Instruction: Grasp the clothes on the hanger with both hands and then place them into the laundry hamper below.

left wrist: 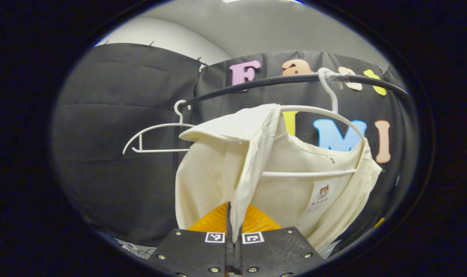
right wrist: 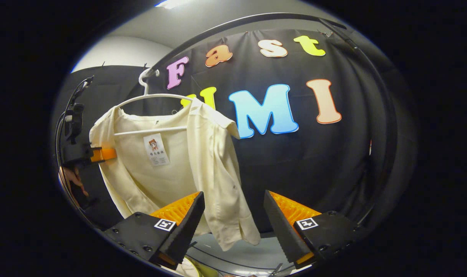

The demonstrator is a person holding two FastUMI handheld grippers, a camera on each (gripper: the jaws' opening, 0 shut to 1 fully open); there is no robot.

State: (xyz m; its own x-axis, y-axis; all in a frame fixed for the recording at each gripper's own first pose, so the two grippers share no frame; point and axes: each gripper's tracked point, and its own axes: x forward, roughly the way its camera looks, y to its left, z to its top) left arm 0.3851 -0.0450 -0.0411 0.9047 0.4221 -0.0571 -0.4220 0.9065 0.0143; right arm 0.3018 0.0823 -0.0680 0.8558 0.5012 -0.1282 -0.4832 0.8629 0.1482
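A cream shirt (left wrist: pixel 283 184) hangs open on a white hanger (left wrist: pixel 325 113) from a black rail (left wrist: pixel 256 82). My left gripper (left wrist: pixel 233 231) is shut on the shirt's front edge, and a strip of cloth runs up from between its fingers. In the right gripper view the same shirt (right wrist: pixel 172 161) hangs at the left, with the left gripper (right wrist: pixel 102 154) clamped on its far side and a hand below it. My right gripper (right wrist: pixel 233 217) stands open, its fingers (right wrist: pixel 187 215) on either side of the shirt's lower hanging edge, not touching it.
An empty white hanger (left wrist: pixel 156 132) hangs on the rail to the left of the shirt. The rail (right wrist: pixel 364 65) curves overhead and down the right side. Pale curved shapes (right wrist: pixel 233 257) lie below the shirt; what they are is unclear.
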